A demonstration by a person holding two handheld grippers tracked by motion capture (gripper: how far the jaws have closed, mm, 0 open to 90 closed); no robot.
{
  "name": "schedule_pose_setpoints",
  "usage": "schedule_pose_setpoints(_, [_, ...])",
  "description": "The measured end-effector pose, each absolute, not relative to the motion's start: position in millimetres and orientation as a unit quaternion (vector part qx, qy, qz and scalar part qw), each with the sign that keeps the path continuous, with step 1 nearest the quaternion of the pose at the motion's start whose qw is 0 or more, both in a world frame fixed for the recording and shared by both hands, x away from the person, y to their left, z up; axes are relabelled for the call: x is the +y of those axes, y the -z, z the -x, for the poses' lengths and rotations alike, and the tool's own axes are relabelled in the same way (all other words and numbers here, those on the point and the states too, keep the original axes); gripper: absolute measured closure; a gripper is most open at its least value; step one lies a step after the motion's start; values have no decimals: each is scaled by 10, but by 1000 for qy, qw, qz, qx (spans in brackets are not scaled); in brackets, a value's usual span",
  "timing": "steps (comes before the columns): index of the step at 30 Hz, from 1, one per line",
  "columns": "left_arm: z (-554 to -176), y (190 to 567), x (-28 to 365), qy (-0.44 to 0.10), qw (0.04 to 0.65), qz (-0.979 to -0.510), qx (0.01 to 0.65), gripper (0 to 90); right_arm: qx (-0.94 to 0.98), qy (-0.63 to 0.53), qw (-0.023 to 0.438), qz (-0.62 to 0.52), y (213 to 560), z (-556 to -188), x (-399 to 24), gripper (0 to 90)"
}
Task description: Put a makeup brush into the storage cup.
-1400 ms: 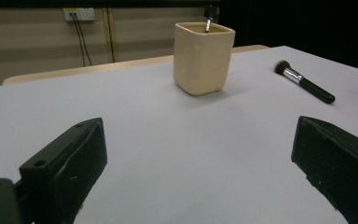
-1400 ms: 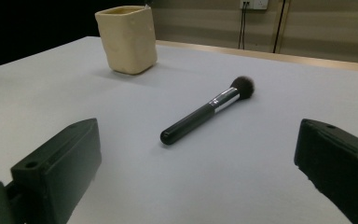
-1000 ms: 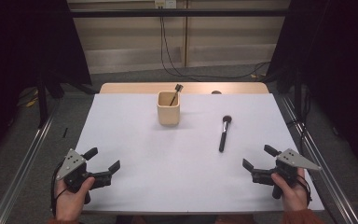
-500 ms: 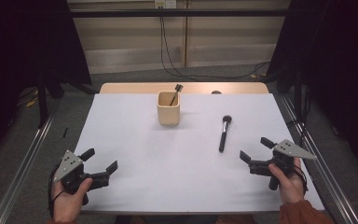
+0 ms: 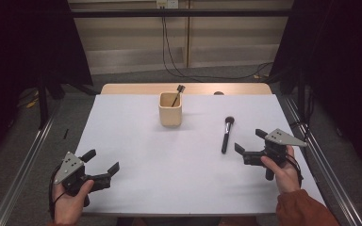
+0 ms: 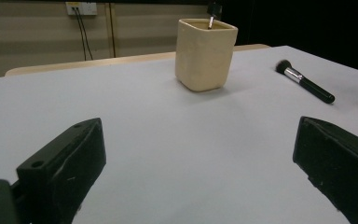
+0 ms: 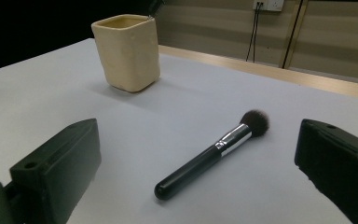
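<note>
Two grippers sit low over the white table (image 5: 136,141), both with jaws spread wide and nothing between them. The right gripper (image 5: 252,143) is turned toward the makeup brush (image 5: 226,134), which lies flat on the table just ahead of its jaws, handle end nearest them and bristles pointing away toward the cream cup (image 5: 170,108). That open stance looks like readiness to close on the handle, since it lies almost in line with the gap. A second, thinner brush (image 5: 177,93) leans upright in the cup, which suggests the cup is where the loose one belongs. The left gripper (image 5: 102,165) is well apart from the cup, far ahead of its jaws, apparently idle.
</note>
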State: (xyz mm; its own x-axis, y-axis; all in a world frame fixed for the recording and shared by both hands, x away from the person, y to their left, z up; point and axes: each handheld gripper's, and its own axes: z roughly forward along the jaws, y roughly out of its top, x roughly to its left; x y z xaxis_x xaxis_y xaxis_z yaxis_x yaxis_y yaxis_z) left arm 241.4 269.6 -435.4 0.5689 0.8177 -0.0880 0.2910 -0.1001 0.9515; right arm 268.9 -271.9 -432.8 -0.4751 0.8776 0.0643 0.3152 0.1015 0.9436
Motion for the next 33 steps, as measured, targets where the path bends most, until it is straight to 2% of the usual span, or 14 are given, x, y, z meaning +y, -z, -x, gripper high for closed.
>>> schedule_pose_setpoints(19, [-2409, 4337, 2699, -248, 545, -698, 393, 25, 730, -469, 264, -421, 4153, -3163, -2534, 7])
schedule_pose_setpoints(33, [-2417, 4342, 2697, -251, 541, -701, 391, 25, 785, -382, 202, -444, 4196, -3520, -2474, 18])
